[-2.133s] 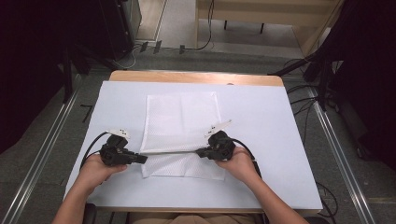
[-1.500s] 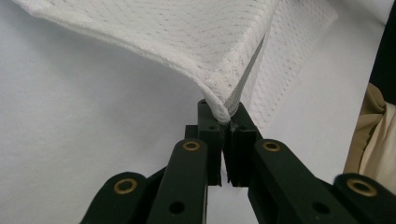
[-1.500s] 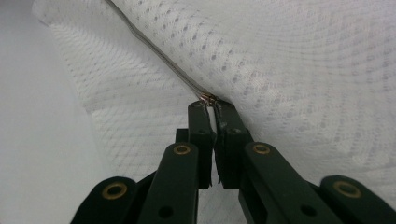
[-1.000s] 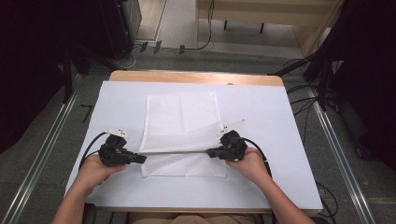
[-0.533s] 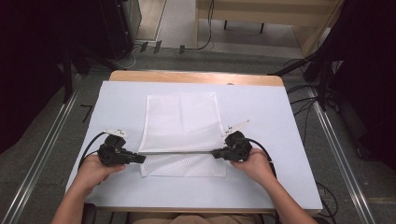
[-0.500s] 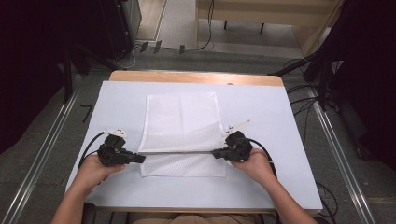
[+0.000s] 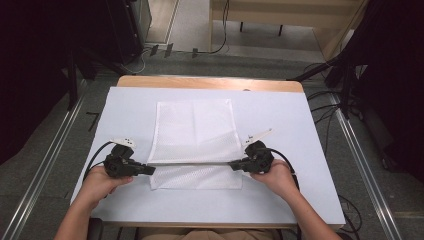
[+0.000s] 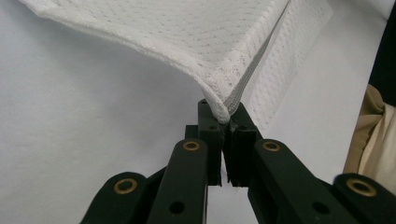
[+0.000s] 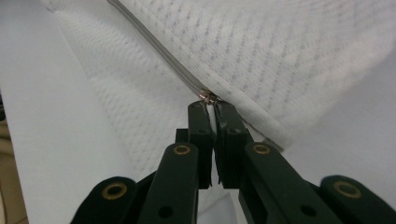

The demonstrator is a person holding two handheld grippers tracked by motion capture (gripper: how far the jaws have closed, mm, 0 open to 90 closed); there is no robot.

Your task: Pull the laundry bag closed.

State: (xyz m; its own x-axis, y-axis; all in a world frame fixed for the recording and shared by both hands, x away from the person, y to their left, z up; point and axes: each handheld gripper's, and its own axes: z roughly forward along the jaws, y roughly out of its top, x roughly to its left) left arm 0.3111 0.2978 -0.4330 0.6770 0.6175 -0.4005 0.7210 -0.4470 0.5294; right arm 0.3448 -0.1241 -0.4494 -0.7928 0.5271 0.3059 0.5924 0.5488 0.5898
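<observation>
While both of the person's hands rest low near the front edge of the surface (image 7: 300,125), a white mesh fabric bag with a grey zipper (image 7: 194,131) is stretched between them. The left hand-held gripper (image 7: 150,170) has its two black jaws pressed together on one corner of the bag; in the left gripper view that corner (image 8: 223,103) is pinched right at the jaw tips, the stitched hem and the grey zipper tape curling into the clamp. The right hand-held gripper (image 7: 233,165) is likewise closed tight on the opposite corner, and in the right gripper view the jaws (image 9: 211,112) meet just below a small metallic zipper end (image 9: 207,97), with the grey zipper line running away up and to the left.

Seen from the high view, the bag lies in the middle of the surface, nearer the front edge than the back. Its larger upper layer spreads flat toward the back edge, while the edge held between the two grippers is lifted into a taut straight line. Below that line a narrower strip of the same mesh (image 7: 196,177) lies flat on the surface toward the front edge. A black cable (image 7: 95,159) loops from the left gripper toward the left edge. The surface itself is a pale sheet over a wooden top (image 7: 210,83), whose bare strip shows along the back edge.
</observation>
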